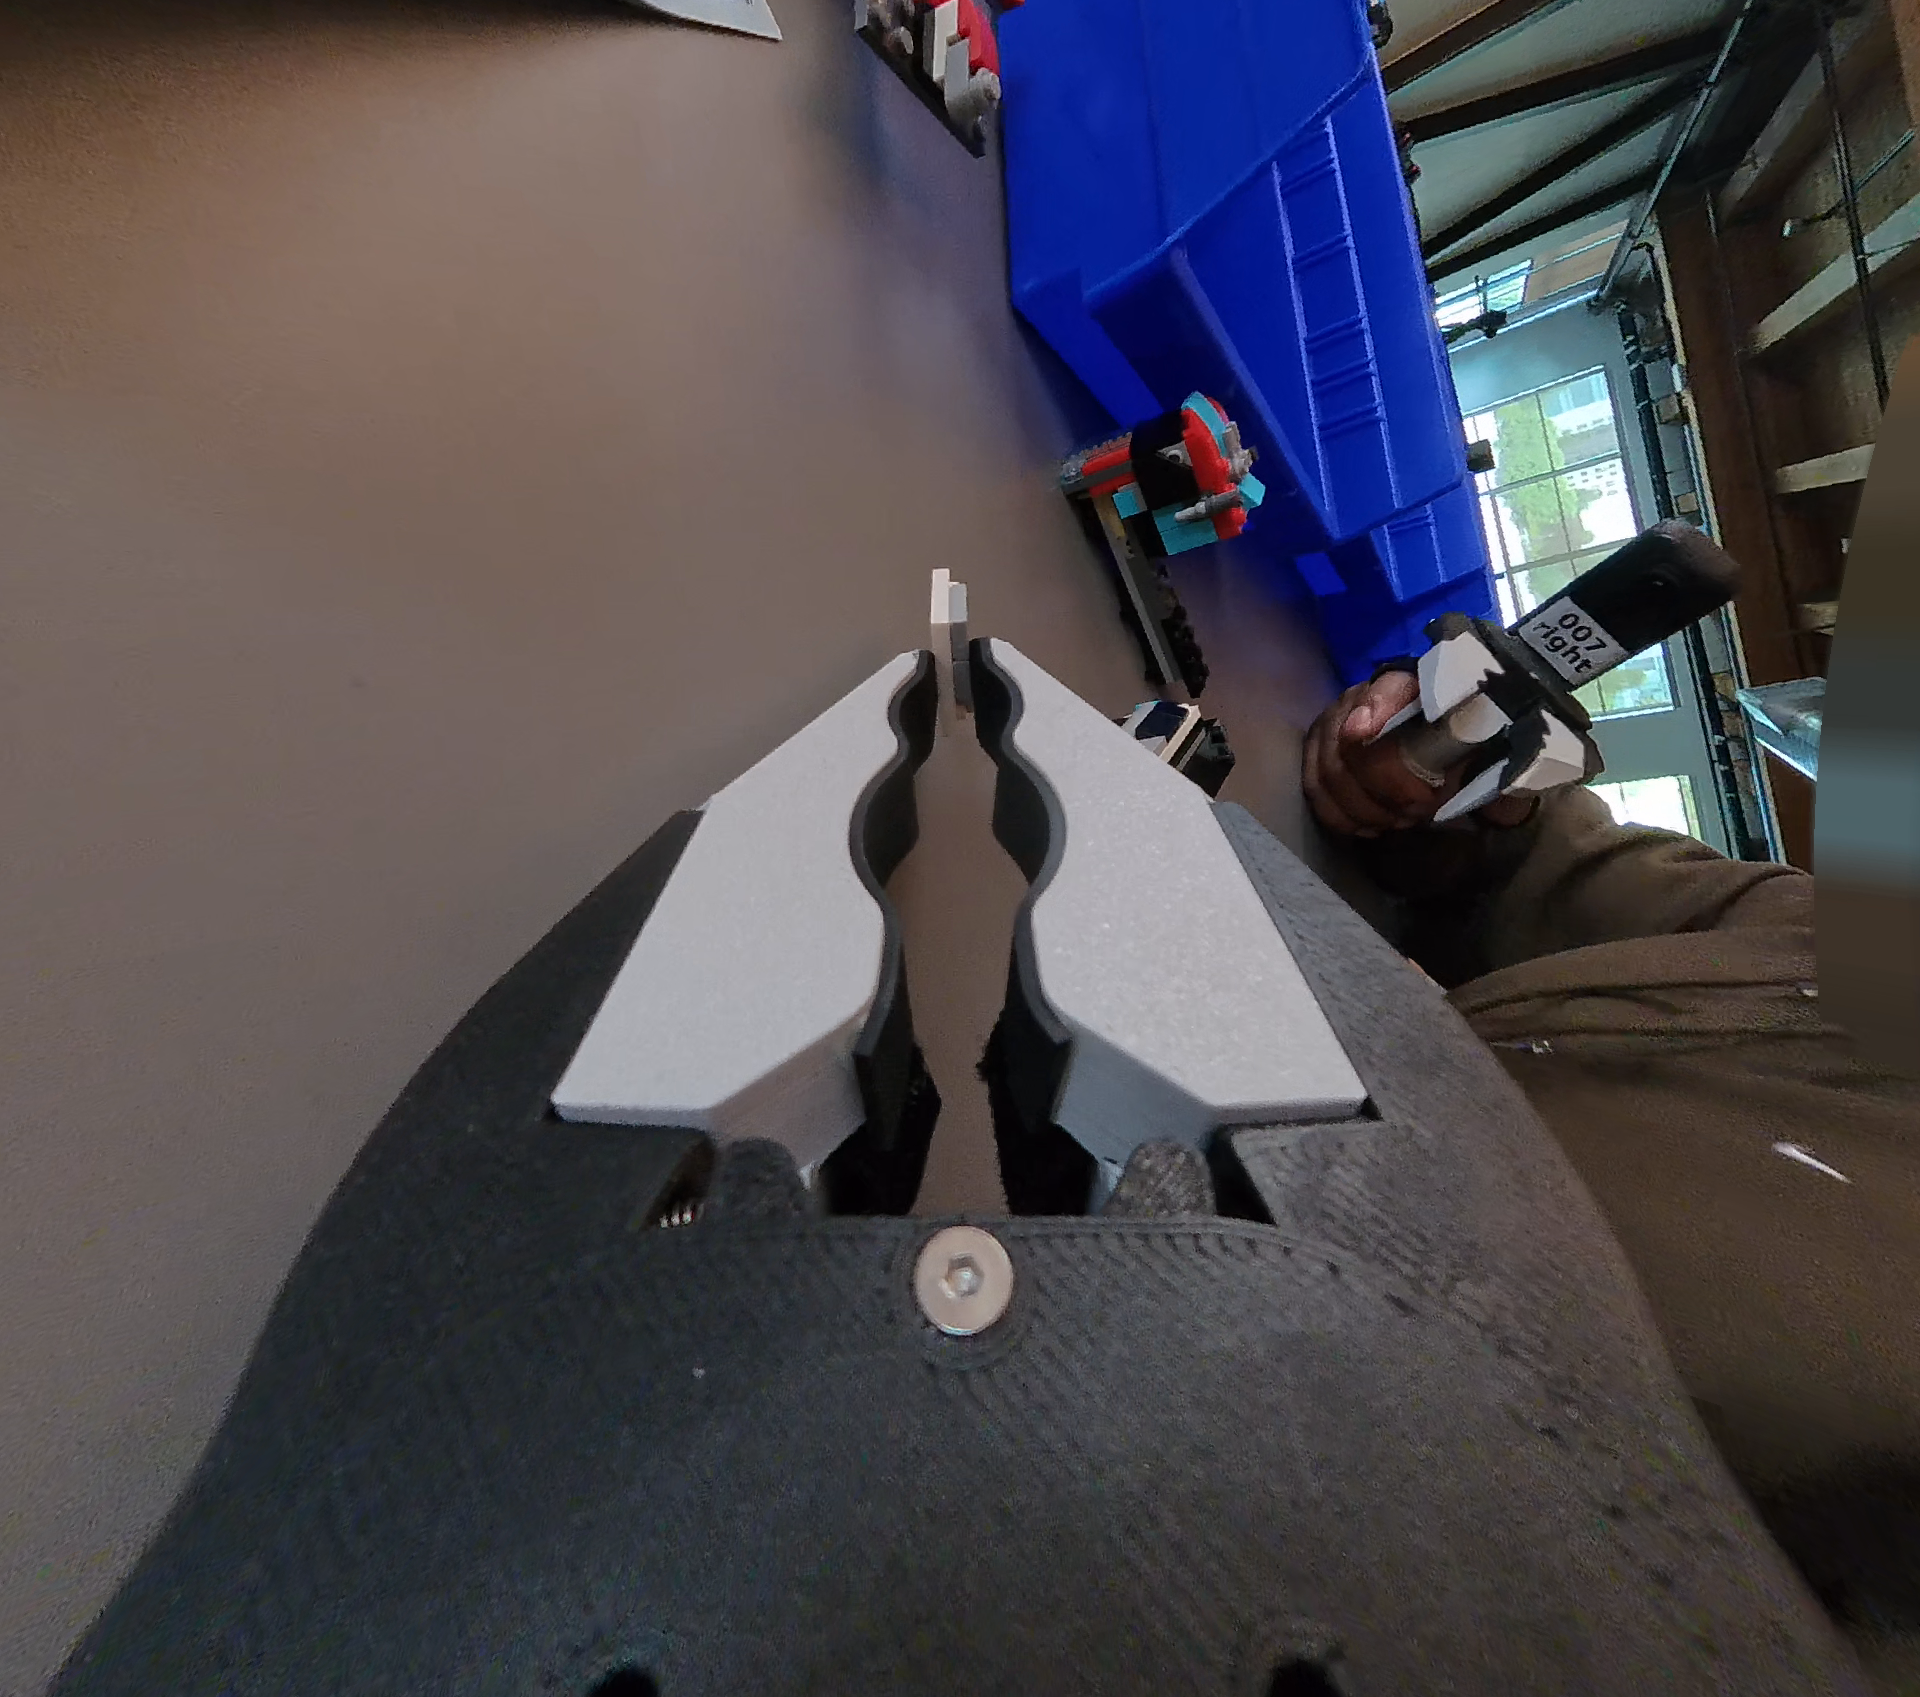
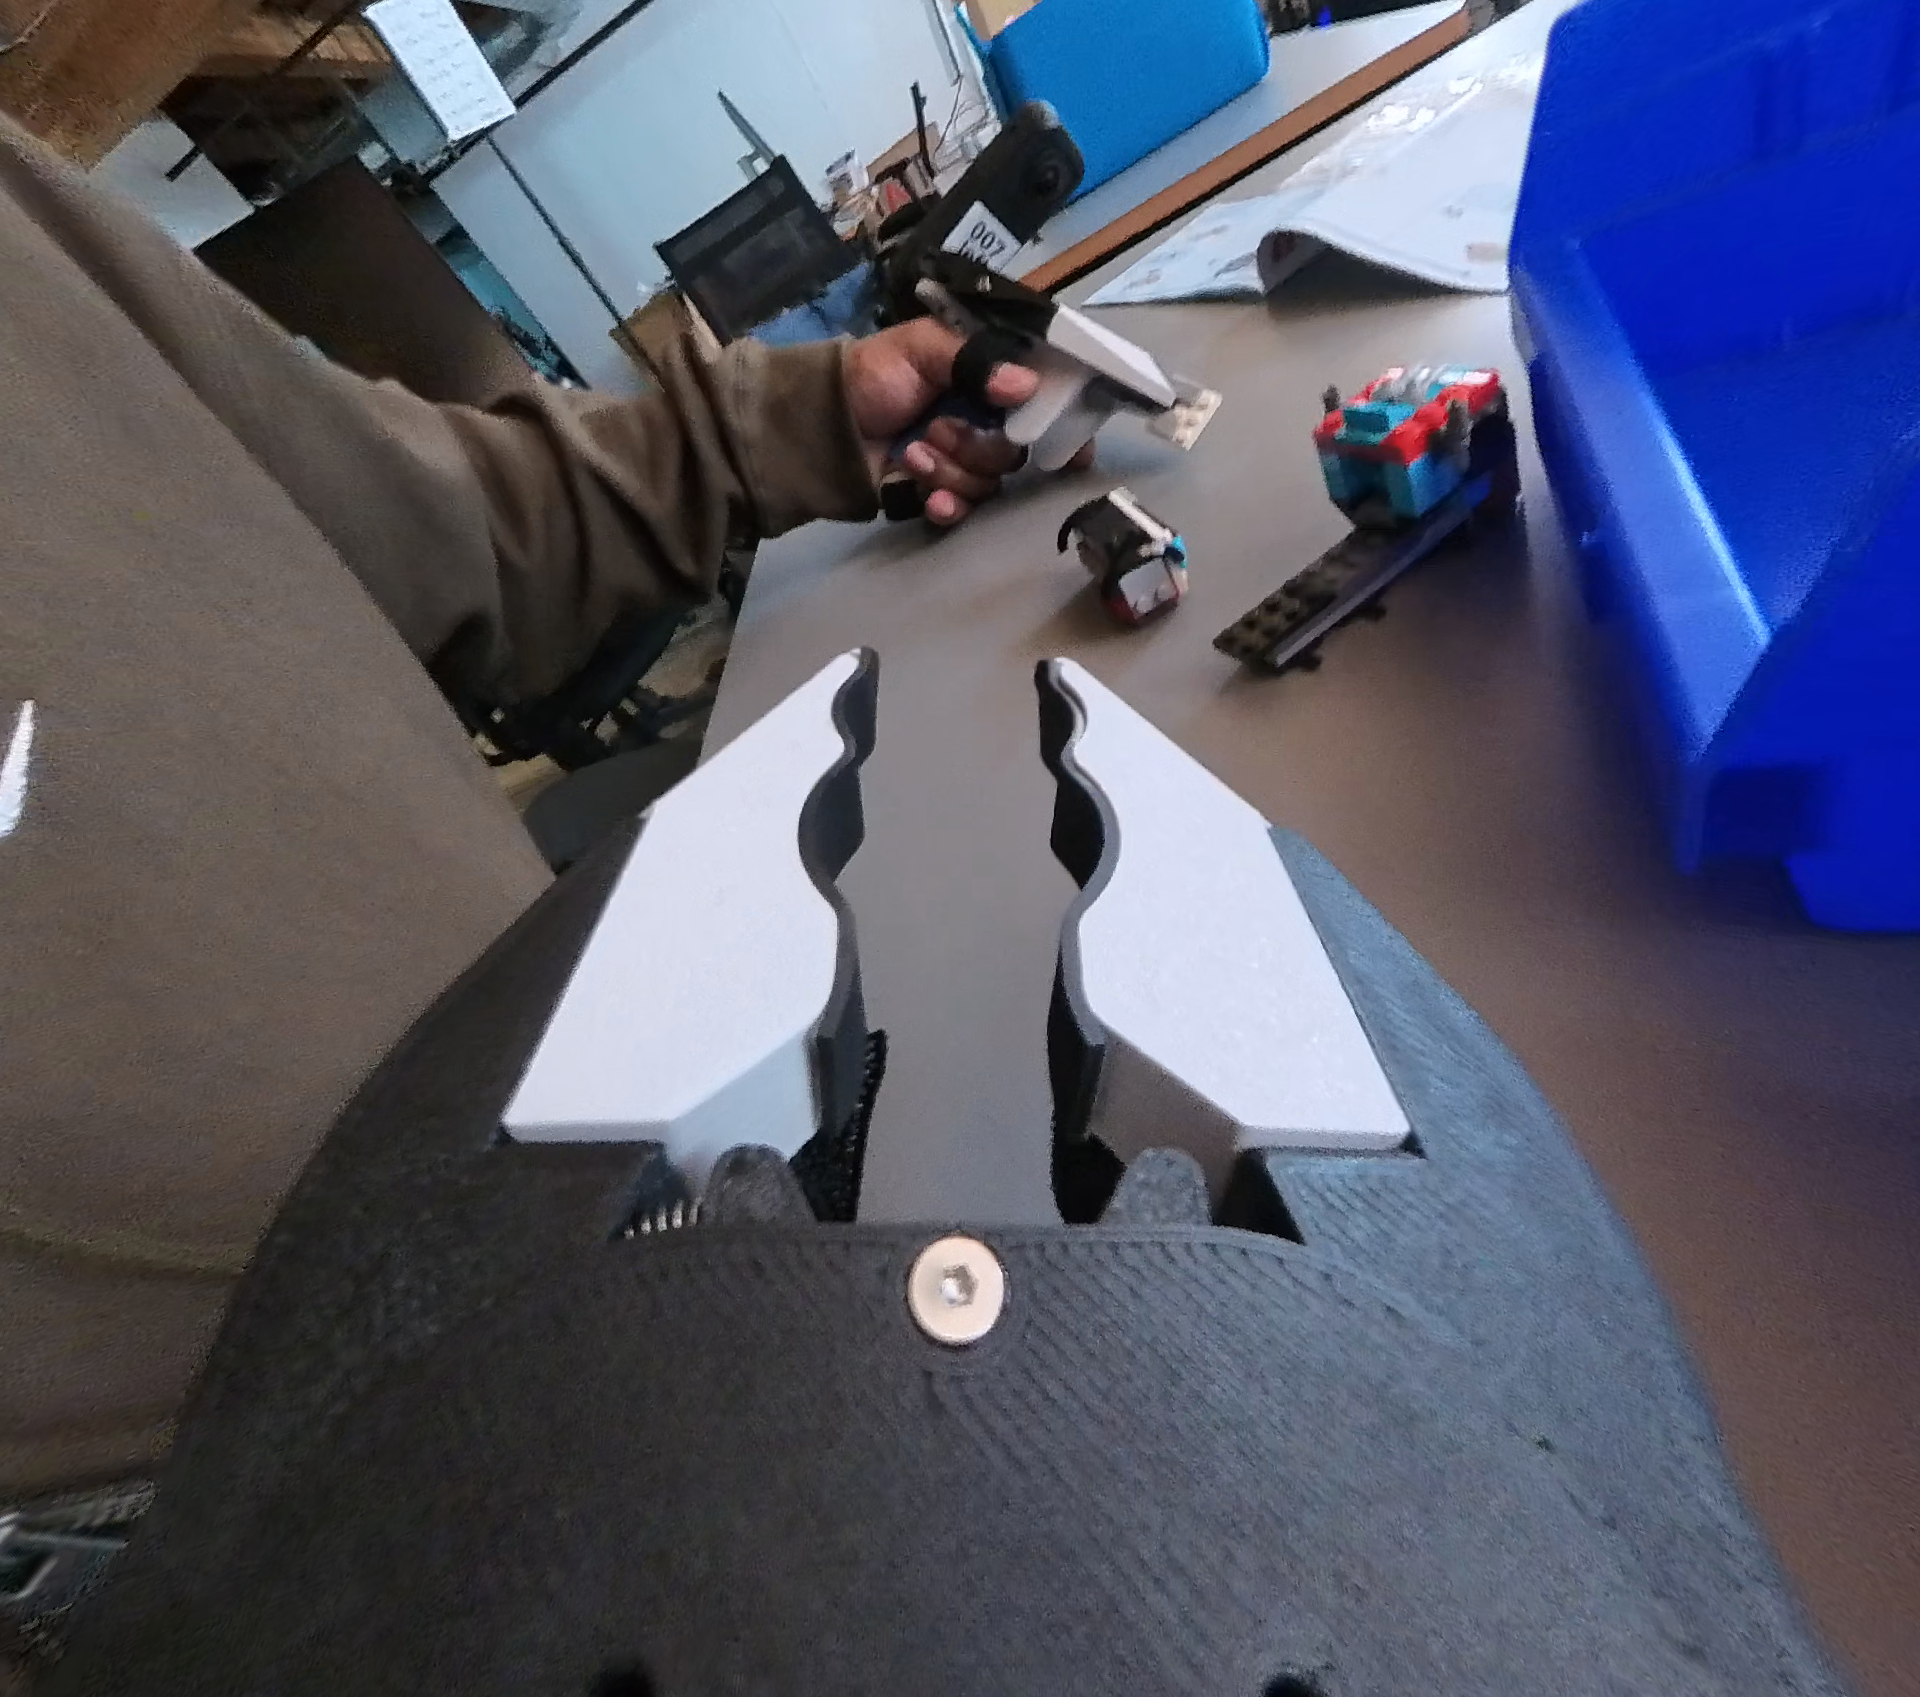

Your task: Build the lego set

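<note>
1. The left gripper [image 1: 951,660] pinches a pair of thin plates [image 1: 948,619], white against grey, edge-on between its fingertips; both pads look pressed on the stack, most of which sticks out past the tips
2. A hold that far out at the tips would be best kept firm and steady, I judge, so the plates do not twist
3. The right gripper [image 2: 956,676] hangs above bare bench [image 2: 1455,868] near the front edge, fingers spread with nothing between them
4. Nearest its tips is a small black-and-white brick piece [image 2: 1127,556]; a red-and-teal brick model [image 2: 1403,442] sits beside the blue bin [image 2: 1714,400], a booklet [image 2: 1382,224] towards the far edge
</note>
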Demonstrator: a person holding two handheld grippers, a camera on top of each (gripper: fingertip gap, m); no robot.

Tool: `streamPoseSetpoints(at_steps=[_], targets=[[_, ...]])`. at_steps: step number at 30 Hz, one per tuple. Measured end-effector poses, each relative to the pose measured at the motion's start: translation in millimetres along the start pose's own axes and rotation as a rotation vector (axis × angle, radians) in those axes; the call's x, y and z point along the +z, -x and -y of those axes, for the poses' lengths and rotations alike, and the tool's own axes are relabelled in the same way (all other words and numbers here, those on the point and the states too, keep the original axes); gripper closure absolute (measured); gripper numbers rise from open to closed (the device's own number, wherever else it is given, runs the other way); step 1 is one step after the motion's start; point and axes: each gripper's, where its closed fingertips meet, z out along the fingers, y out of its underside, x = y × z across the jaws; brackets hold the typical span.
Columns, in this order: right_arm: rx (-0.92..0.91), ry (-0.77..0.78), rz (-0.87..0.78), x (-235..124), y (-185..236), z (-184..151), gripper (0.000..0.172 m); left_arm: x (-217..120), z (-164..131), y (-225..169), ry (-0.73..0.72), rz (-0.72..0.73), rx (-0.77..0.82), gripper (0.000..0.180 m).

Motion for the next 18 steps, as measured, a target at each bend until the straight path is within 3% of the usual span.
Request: streamPoseSetpoints(at_steps=[5, 11, 15, 18], targets=[[-0.057, -0.118, -0.008, 20, 0, 21, 0.141, -1, 0, -4, -0.015, -0.003, 0.038, 0.173], [-0.103, -0.149, -0.043, 43, 5, 24, 0.142, -5, 1, -14, -0.06, -0.019, 0.118, 0.173], [-0.116, -0.166, -0.076, 42, 4, 26, 0.143, -6, 1, -19, -0.081, -0.022, 0.165, 0.173], [-0.03, -0.17, -0.12, 34, -10, 25, 0.143, -7, 0, -21, -0.085, -0.025, 0.182, 0.173]])
